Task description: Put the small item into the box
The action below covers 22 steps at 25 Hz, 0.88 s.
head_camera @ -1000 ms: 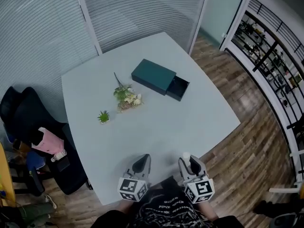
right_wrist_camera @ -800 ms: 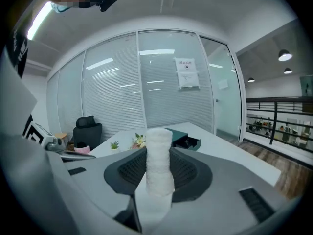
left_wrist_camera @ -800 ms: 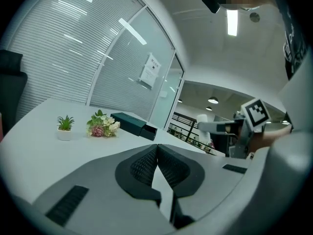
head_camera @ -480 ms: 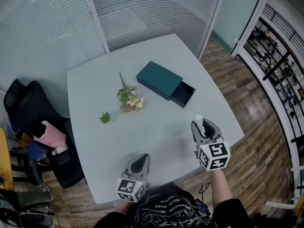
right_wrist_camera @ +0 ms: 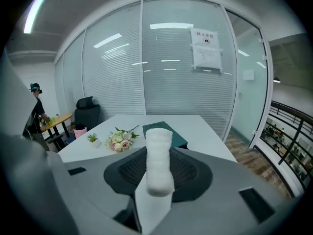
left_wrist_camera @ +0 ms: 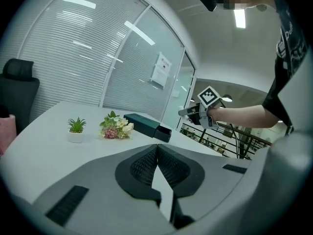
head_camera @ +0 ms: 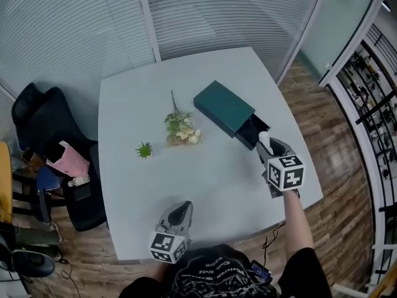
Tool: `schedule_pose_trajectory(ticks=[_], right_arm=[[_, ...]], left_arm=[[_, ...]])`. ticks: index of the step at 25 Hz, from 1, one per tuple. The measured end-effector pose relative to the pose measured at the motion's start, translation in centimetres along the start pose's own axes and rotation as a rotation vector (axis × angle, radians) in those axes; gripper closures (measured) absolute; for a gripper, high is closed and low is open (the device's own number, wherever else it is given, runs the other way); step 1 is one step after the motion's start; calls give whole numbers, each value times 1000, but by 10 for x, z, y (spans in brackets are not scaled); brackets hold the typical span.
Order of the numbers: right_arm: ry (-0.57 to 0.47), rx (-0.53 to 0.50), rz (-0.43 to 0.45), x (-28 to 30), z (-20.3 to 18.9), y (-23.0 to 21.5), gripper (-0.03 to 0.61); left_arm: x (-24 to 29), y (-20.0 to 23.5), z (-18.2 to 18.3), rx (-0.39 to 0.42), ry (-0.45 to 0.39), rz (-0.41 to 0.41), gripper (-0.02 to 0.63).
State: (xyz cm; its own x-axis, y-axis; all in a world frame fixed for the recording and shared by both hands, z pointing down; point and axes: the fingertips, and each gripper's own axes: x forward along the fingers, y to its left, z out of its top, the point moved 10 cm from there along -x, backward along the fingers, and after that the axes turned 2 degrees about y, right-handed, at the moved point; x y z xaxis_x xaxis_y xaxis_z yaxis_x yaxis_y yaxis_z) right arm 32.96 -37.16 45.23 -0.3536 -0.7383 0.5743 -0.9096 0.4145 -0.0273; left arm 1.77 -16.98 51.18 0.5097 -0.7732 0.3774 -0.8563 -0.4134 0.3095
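The right gripper (head_camera: 267, 146) pinches a small white padded roll (right_wrist_camera: 159, 160), hovering near the open drawer (head_camera: 250, 132) of the dark green rectangular box (head_camera: 224, 105). It would do best to centre the roll over the drawer and lower it before releasing. The left gripper (head_camera: 178, 213) is pressed together, empty.

The left claw (head_camera: 182, 208) and the right claw (head_camera: 268, 146) are grey, each with a black-and-white marker cube; the shirt (head_camera: 211, 275) is black with white print.
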Motion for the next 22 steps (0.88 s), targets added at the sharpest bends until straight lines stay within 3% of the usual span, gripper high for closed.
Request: schedule_pose_trajectory(ticks=[9, 22], right_arm=[[173, 26, 36, 83, 1, -39, 434], [482, -107, 104, 164, -6, -66, 433]], left_arm=[[7, 8, -5, -71, 5, 92, 595], [12, 1, -14, -99, 62, 192, 595]])
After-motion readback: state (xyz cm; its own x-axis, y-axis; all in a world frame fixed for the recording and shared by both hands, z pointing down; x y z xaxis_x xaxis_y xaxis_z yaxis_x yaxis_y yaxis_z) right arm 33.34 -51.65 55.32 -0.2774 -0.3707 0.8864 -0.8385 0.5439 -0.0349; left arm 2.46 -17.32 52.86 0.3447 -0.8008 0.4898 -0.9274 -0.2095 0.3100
